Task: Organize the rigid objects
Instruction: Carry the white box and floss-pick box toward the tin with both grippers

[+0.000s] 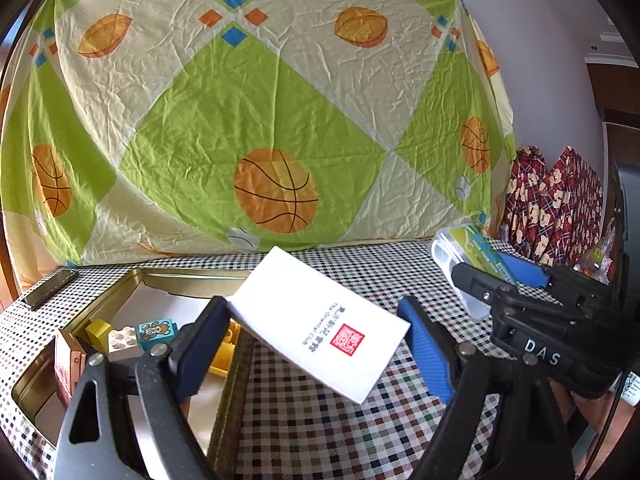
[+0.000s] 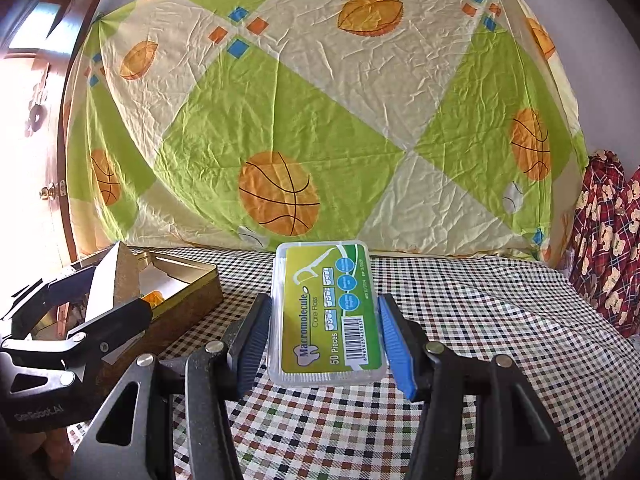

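My left gripper (image 1: 312, 344) is shut on a white box with a red seal (image 1: 320, 320) and holds it tilted above the checkered table, just right of a gold tin (image 1: 120, 284). The tin holds toy blocks (image 1: 132, 334) and a brown box (image 1: 68, 364). My right gripper (image 2: 324, 336) is shut on a clear floss pick case with a green label (image 2: 328, 312), held above the table. The right gripper and its case also show in the left wrist view (image 1: 472, 264). The left gripper with the white box shows in the right wrist view (image 2: 108, 300).
A dark phone (image 1: 50, 286) lies on the checkered tablecloth (image 1: 320, 420) left of the tin. A basketball-print sheet (image 1: 260, 120) hangs behind the table. Red patterned cloth (image 1: 556, 200) and a small plastic bag (image 1: 596, 256) sit at the far right.
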`<state>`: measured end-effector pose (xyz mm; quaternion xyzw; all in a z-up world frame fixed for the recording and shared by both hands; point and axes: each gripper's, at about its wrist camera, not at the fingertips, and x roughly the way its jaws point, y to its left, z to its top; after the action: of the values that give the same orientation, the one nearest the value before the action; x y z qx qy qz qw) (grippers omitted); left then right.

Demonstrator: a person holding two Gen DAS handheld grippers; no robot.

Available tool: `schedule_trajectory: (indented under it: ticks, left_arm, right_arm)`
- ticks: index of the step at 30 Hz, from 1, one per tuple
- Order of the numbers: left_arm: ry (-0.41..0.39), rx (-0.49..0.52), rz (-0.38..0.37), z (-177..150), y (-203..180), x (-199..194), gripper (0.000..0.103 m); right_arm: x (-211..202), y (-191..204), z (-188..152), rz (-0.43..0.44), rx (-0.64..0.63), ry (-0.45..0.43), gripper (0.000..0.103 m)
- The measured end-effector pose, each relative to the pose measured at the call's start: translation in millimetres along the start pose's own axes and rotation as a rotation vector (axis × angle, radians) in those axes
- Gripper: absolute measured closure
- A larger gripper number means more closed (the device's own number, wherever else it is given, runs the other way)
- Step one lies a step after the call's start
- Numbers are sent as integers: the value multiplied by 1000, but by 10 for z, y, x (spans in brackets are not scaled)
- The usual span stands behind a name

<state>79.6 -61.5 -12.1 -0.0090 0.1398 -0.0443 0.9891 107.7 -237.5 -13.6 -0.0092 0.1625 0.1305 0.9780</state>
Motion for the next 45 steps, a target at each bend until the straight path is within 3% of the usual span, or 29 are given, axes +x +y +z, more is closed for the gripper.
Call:
schedule_trajectory:
  ticks: [45]
  left_arm:
    - [-33,-172,63,-71,681,-303,17]
  right_arm:
    - [81,784,-11,193,-30,19,47]
